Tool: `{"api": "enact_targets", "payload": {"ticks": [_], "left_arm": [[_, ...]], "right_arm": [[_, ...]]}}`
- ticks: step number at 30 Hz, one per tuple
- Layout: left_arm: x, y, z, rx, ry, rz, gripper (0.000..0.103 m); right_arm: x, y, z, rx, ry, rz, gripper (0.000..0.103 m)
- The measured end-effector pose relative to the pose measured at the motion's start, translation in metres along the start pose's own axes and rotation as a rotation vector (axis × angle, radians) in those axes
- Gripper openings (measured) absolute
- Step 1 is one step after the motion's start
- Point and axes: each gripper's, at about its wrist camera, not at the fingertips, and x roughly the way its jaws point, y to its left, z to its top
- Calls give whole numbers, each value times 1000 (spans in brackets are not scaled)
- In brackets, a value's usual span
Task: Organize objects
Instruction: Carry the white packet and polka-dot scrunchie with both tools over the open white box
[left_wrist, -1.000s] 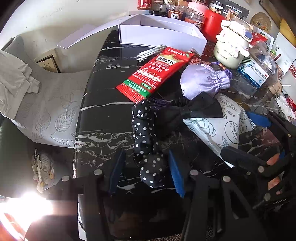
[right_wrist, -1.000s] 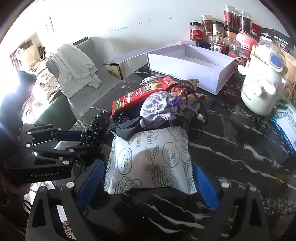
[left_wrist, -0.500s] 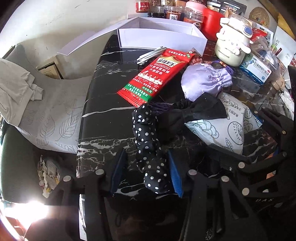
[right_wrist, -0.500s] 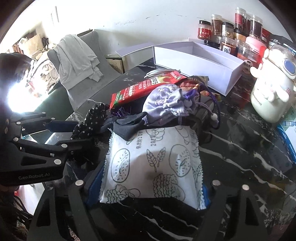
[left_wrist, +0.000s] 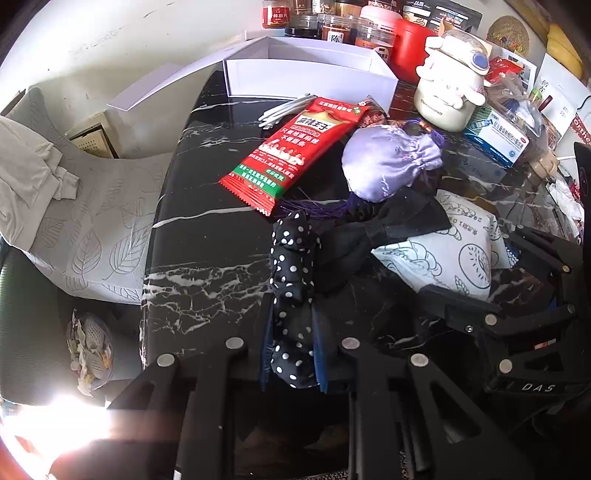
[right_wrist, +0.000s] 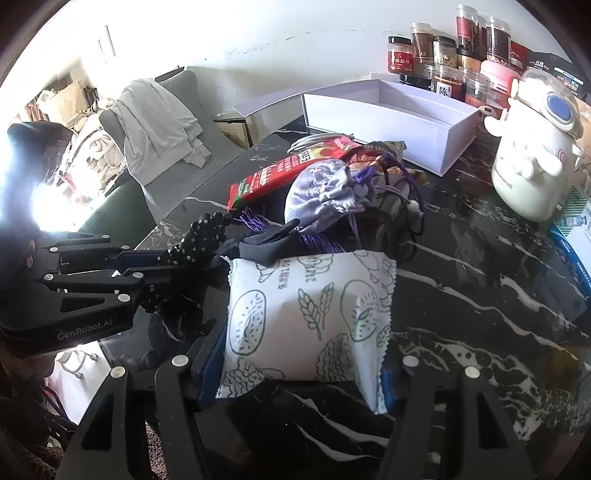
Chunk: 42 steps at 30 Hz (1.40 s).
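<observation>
Both tongs grip: my left (left_wrist: 291, 347) pinches the dotted bow (left_wrist: 293, 280), while only my right view shows jaws closing on the white packet (right_wrist: 306, 314).

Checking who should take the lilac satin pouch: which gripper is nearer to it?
Right. The right gripper, closing on the white printed packet, sits just before the lilac satin drawstring pouch. The left gripper grips the black polka-dot fabric band, further off.

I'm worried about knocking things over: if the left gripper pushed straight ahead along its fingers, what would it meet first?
Probably the black fabric bow, then the red snack packet. The left gripper is shut on the black polka-dot fabric band; depth is unclear.
</observation>
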Motion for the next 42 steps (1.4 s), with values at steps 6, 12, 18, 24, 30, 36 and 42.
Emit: {"api": "enact_targets", "payload": {"ticks": [6, 12, 18, 24, 30, 36, 42], "left_arm": [[-15, -8, 1, 12, -24, -10, 17], [-27, -16, 12, 34, -45, -12, 17], [-34, -32, 26, 76, -69, -21, 17], [-36, -49, 41, 111, -84, -45, 17], [-33, -63, 58, 140, -96, -66, 17], [-32, -69, 75, 159, -107, -76, 17], [-31, -64, 92, 155, -109, -81, 17]], "right_arm": [[-12, -5, -3, 17, -6, 16, 65], [-31, -9, -3, 4, -35, 1, 65], [-45, -13, -2, -10, -54, -12, 64], [-56, -18, 4, -14, -78, -27, 64], [-66, -27, 13, -13, -93, -62, 64], [-70, -38, 27, -14, -109, -70, 64], [-73, -42, 44, -29, -126, -64, 64]]}}
